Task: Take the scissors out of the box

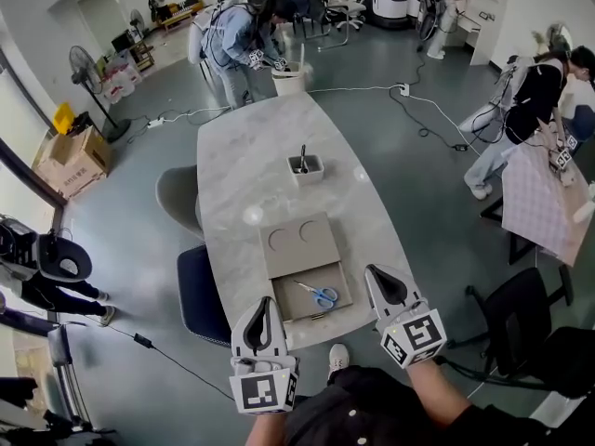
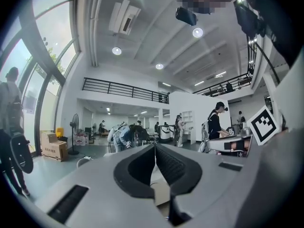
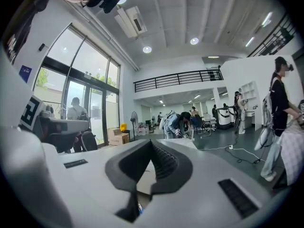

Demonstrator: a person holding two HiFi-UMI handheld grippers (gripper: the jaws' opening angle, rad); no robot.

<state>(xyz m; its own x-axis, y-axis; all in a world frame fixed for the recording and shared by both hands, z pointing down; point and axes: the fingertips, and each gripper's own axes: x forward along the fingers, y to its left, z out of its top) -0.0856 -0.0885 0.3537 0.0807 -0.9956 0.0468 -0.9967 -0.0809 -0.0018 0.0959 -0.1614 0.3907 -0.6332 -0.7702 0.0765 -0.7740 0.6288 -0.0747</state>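
Observation:
The scissors [image 1: 321, 295], with blue handles, lie inside an open shallow cardboard box [image 1: 296, 307] near the table's front edge. The box's lid [image 1: 297, 249] is folded back flat beyond it. My left gripper [image 1: 266, 303] hovers at the box's left front corner and my right gripper [image 1: 375, 272] at its right side. Neither touches the scissors. In the left gripper view the left gripper [image 2: 155, 145] has its jaws closed together with nothing between them. The right gripper [image 3: 151, 141] looks the same in its own view. A bit of cardboard [image 3: 141, 180] shows under the jaws.
A marble-look table [image 1: 242, 170] runs away from me, with a small white holder [image 1: 305, 167] with a dark tool in it beyond the box. Two chairs [image 1: 199, 295] stand on the left. People work at the far end [image 1: 237, 35] and on the right [image 1: 535, 96].

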